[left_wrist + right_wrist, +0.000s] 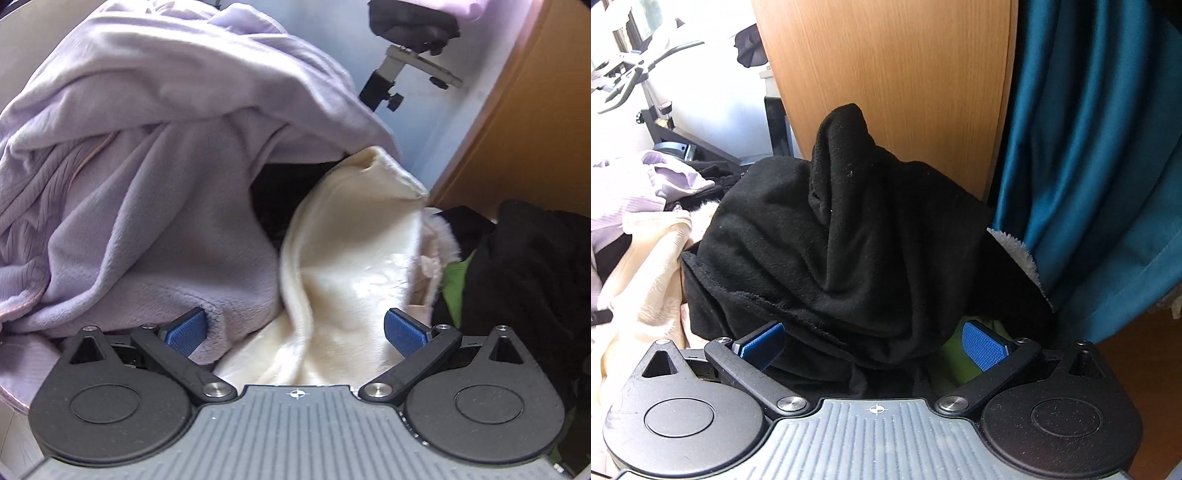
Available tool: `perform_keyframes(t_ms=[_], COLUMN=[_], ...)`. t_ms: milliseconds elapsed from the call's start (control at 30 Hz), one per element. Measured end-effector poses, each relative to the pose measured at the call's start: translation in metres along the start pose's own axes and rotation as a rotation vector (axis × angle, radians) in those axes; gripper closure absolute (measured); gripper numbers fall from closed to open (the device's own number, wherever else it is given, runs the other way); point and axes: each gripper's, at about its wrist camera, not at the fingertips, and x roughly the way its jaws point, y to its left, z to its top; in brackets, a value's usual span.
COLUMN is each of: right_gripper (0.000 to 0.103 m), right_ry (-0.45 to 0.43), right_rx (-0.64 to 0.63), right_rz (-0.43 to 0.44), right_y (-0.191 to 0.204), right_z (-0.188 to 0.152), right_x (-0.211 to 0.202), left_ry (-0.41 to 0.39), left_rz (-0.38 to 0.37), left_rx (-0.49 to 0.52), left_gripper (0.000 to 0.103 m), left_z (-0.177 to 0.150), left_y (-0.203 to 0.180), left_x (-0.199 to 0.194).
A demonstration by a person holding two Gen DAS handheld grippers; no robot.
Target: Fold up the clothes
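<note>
Left tongs (293, 334): spread wide, pushed into cream fleece (347, 273) beside lilac garment (147, 177). Right tongs (873, 341): spread wide against black fleece (842, 236), heaped before wooden panel (894, 74); teal curtain (1089, 166) alongside.

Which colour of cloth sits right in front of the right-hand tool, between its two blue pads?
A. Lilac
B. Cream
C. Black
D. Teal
C. In the right wrist view, the black fleece garment is heaped directly ahead of the right gripper, whose jaws stand wide open around its lower edge; the teal curtain hangs off to one side.
</note>
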Motion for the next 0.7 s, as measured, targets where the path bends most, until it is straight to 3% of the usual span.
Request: perform_keyframes(t_ms=[33,133,200,267,333,467,533,567,633,700], right_gripper=[0.001,0.001,0.001,0.001,0.001,0.001,0.001,0.001,0.001,0.001], right_ry=[0.002,-0.001,-0.008,-0.012,-0.009,0.01,0.017,0.02,0.023,0.032], right_rx=[-0.001,-0.005,-0.009,-0.009,-0.005,-0.021,-0.03,-0.029,-0.011,0.024], right_rz=[0.0,0.003,-0.006,-0.02,-0.034,-0.07,-0.087,-0.094,-0.101,-0.093], right_y=[0.0,-0.002,-0.005,-0.009,-0.013,-0.022,-0.026,-0.028,-0.034,-0.04], right_z=[0.0,0.0,0.0,-0.001,-0.004,-0.013,-0.017,-0.019,-0.02,-0.019], right_x=[0.0,-0.003,-0.005,-0.007,-0.009,-0.014,-0.016,-0.017,-0.016,-0.012], left_ry=[0.004,-0.003,-0.019,0.025,0.08,0.074,0.084,0.078,0.06,-0.01], left_rz=[-0.017,-0.188,-0.228,-0.286,-0.315,-0.295,-0.271,-0.282,-0.298,-0.278], left_rx=[0.006,-0.002,0.041,0.099,0.119,0.197,0.242,0.21,0.153,0.174], left_gripper=[0.001,0.001,0.001,0.001,0.002,0.014,0.043,0.046,0.076,0.091], left_z=[0.004,0.013,0.023,0.026,0.036,0.025,0.023,0.022,0.022,0.019], left_y=[-0.009,-0.036,-0.069,-0.093,-0.11,-0.135,-0.144,-0.139,-0.129,-0.117], left_x=[-0.003,-0.011,-0.008,0.007,0.032,0.049,0.058,0.055,0.048,0.033])
